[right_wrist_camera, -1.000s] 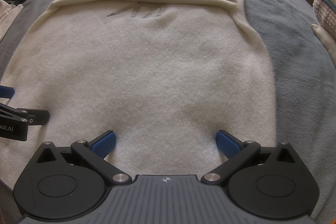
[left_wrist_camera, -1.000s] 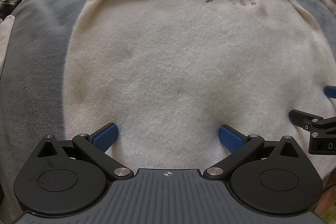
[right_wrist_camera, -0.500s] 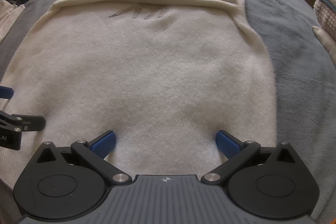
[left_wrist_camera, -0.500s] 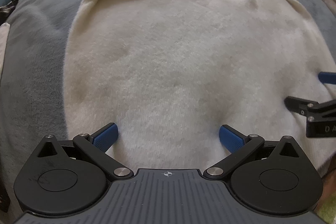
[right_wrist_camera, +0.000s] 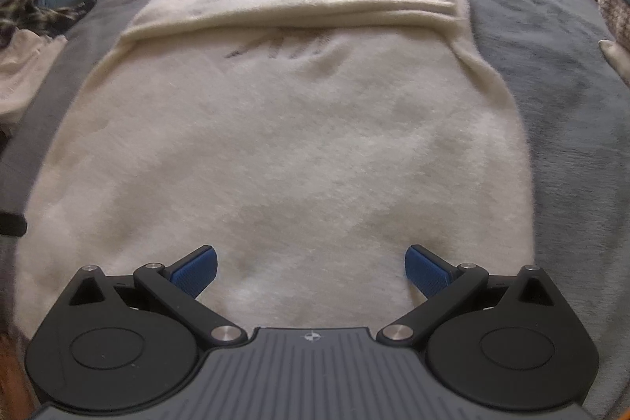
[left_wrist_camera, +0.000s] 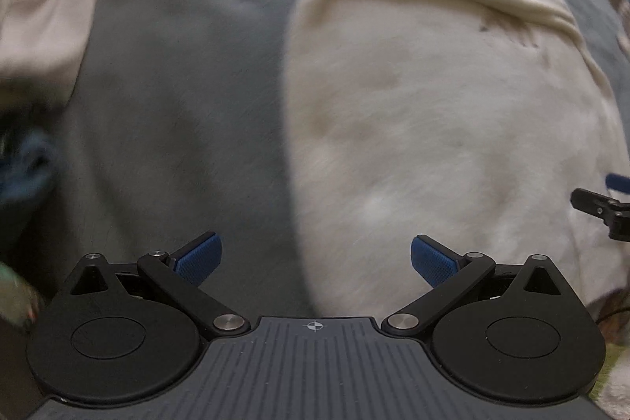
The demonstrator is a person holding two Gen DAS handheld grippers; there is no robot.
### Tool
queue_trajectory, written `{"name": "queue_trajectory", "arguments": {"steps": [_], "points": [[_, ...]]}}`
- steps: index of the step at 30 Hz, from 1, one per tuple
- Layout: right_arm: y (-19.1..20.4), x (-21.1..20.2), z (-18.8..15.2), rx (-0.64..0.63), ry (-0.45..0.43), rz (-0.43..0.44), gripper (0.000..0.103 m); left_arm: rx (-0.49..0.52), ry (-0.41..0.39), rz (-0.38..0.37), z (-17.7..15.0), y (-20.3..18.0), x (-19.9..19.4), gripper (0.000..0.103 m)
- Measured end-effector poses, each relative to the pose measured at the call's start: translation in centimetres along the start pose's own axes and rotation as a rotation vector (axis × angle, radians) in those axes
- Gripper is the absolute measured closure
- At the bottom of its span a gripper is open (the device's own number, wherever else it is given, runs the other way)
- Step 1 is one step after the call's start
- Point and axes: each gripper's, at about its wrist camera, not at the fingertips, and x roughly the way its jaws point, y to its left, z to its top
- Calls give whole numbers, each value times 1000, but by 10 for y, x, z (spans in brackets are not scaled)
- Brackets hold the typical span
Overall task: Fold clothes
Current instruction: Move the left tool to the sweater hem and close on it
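A: We see the grey bed (right_wrist_camera: 571,128) carrying the cream sweater (right_wrist_camera: 299,152), spread flat, its top edge folded over.

B: Our left tongs (left_wrist_camera: 315,258) gape across the sweater's left edge; our right tongs (right_wrist_camera: 311,268) gape above its lower part, grasping nothing.

Black claw (right_wrist_camera: 311,264) linkages, blue ribbed pads (right_wrist_camera: 195,268), silver screws, grey ridged body.
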Motion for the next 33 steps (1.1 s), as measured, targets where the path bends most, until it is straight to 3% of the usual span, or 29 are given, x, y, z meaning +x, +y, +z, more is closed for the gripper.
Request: {"name": "queue_trajectory", "arguments": {"steps": [5,9,11,15,24,31,33], "points": [[0,-5,2,11,-17,29,0,-47,48,-73,-25,20,6,9],[-1,-10,2,27,-29,49,0,-11,31,-129,-37,12,3,23],[0,-12,3,26,-39,57,0,17,21,-138,-39,5,3,24],[3,-14,4,19,-44,71,0,58,16,-146,-41,-7,7,41],[8,-20,1,9,-61,105,0,44,37,-204,-46,-6,12,52],[25,-26,-3,-65,-80,192,5,35,72,-259,-48,-2,16,52],[33,-28,-5,-106,-86,220,7,21,75,-270,-49,-1,17,58]]}}
